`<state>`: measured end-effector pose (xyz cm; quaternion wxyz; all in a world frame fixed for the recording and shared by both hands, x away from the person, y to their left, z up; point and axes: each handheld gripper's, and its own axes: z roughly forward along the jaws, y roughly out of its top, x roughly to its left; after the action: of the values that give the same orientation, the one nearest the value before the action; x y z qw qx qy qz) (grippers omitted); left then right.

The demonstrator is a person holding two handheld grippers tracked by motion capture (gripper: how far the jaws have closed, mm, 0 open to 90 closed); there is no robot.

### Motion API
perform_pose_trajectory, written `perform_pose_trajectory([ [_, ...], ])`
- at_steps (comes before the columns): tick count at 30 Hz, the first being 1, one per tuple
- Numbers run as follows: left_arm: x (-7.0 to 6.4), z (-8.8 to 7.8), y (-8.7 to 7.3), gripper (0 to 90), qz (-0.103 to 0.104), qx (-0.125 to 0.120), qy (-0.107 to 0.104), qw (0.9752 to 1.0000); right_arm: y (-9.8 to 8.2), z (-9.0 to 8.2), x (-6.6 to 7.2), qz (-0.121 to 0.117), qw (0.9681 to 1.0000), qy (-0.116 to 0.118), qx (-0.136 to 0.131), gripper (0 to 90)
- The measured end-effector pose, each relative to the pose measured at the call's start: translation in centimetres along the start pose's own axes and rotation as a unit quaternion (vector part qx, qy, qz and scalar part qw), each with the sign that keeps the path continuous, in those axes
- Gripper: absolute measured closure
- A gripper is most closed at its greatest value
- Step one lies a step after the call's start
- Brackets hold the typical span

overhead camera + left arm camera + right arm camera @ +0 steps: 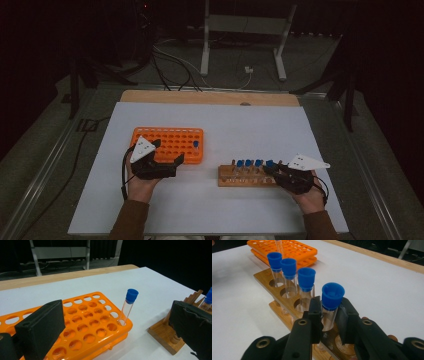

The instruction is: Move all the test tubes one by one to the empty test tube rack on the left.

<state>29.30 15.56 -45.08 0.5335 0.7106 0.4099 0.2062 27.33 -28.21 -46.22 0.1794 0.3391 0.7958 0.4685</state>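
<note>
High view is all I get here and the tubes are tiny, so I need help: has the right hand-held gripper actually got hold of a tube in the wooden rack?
Observer: Yes. In the right gripper view the right hand-held gripper is shut on the nearest blue-capped tube, just below its cap, and the tube is in its hole in the wooden rack.
Operator: And the left one, is it holding anything?
Observer: No. The left gripper view shows the left hand-held gripper with its jaws wide apart and nothing between the pads.
Operator: Is the tube in the orange rack seated?
Observer: It stands in a corner hole of the orange rack, leaning slightly; that single tube carries a blue cap.
</note>
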Motion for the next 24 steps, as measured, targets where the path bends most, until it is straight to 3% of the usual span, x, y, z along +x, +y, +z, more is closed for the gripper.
perform_pose_trajectory([
  [11,0.0,-0.3,0.2,1.9,0.005,-0.006,0.002,1.0,0.4,-0.2,0.3,-0.003,1.0,-0.003,-0.002,76.8],
  [12,0.0,-0.3,0.3,1.9,0.003,-0.007,0.001,1.0,0.7,-0.3,0.4,0.001,1.0,0.002,-0.001,76.8],
  [13,0.1,-0.3,0.3,3.9,-0.003,-0.003,-0.017,0.9998,0.8,-0.4,0.4,0.002,1.0,0.005,-0.001,76.8],
  [16,0.0,-0.2,0.2,5.8,0.0,0.0,-0.018,0.9998,1.2,-0.6,0.4,0.002,1.0,0.004,0.0,76.8],
  [24,-0.1,-0.2,0.3,1.8,-0.005,-0.001,-0.016,0.9999,2.9,-2.2,0.2,0.004,0.9997,0.007,-0.023,77.0],
])
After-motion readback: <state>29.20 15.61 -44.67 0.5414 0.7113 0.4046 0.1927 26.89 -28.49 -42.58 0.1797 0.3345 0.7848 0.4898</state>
